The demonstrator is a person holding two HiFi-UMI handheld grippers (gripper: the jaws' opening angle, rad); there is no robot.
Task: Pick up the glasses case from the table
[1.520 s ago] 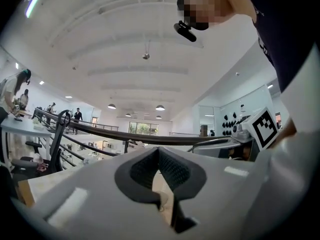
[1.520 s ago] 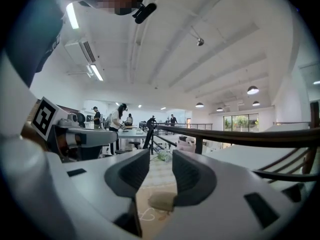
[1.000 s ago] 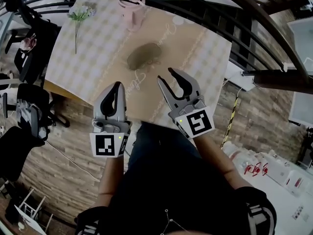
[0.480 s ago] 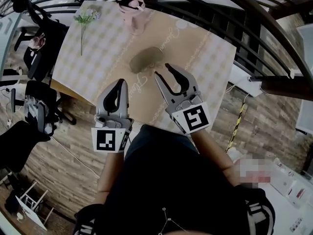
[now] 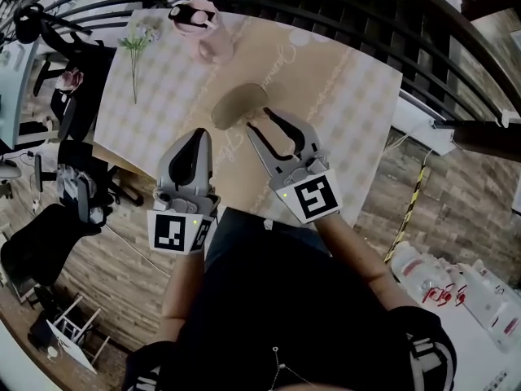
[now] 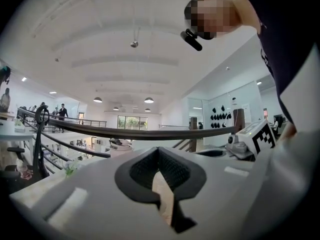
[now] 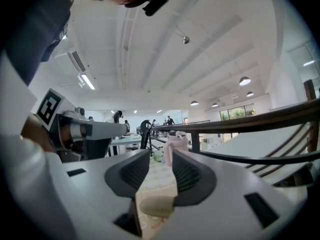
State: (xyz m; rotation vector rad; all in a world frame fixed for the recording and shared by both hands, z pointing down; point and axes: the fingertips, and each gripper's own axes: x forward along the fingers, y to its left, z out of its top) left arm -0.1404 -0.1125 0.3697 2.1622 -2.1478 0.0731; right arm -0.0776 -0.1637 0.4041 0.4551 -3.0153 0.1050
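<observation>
**A:** Black ribbed pads of the right gripper (image 7: 158, 159) stand apart, don't they?

**B:** They do. The jaws are open, and the glasses case (image 7: 156, 204) shows low in the gap between them as a pale olive lump. Neither pad presses on it.

**A:** And the left gripper (image 6: 159, 150)?

**B:** Its jaws are closed, tip against tip, and they grip nothing. Only a sliver of the tablecloth shows through the hollow behind the tips.

**A:** Where does the glasses case (image 5: 236, 106) lie from above?

**B:** It lies flat on the table (image 5: 342, 96), near the middle of the checked cloth. The tips of the right gripper (image 5: 259, 119) are right at its near edge; whether they touch it cannot be told. The left gripper (image 5: 199, 133) hangs beside the right one over the table's near edge, apart from the case.

**A:** Anything further out?

**B:** A pink container (image 5: 199, 27) stands at the far edge of the table, a flower stem (image 5: 137, 37) lies towards the far left corner, and a dark curved railing runs beyond the table.
</observation>
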